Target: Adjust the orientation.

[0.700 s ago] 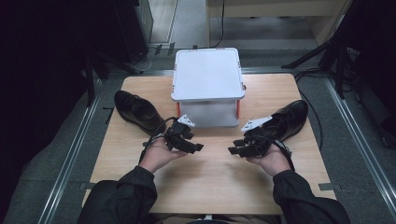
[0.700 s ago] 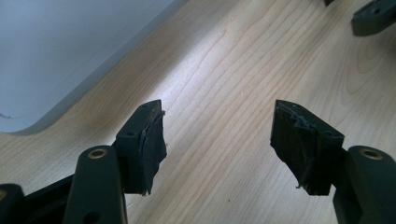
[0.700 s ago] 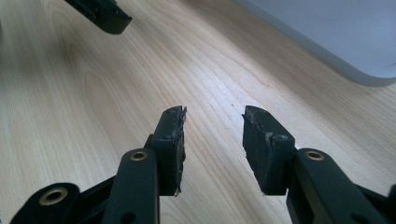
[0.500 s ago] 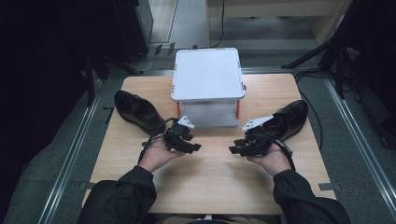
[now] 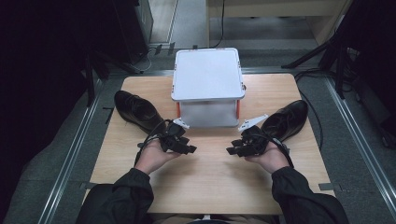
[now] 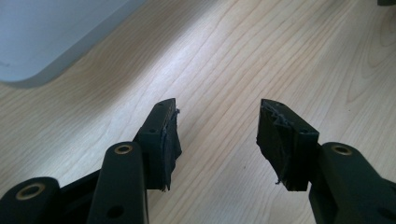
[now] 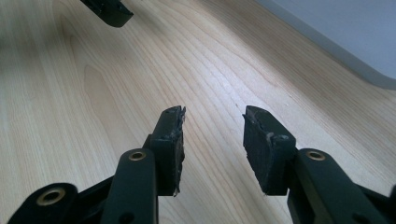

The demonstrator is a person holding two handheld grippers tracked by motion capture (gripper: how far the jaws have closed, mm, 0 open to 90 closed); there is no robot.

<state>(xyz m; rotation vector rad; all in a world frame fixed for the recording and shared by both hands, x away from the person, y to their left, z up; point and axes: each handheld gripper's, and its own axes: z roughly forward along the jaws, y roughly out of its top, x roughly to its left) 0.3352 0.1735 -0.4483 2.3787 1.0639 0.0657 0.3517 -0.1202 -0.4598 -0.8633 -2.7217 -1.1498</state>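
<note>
Both grippers, left [image 5: 187, 148] & right [image 5: 232, 150], jaws apart; no legible writing.

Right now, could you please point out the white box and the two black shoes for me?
white box [image 5: 207, 74], high view, lid centre.
left shoe [image 5: 135, 109], high view, upper.
right shoe [image 5: 286, 120], high view, upper.

The box [image 5: 207, 91] sits at the far middle of my table [image 5: 205, 182]. One shoe [image 5: 137, 109] lies left of the box, another shoe [image 5: 286, 119] right of it. My left gripper [image 5: 187, 148] and right gripper [image 5: 232, 150] hover before the box, apart.
</note>
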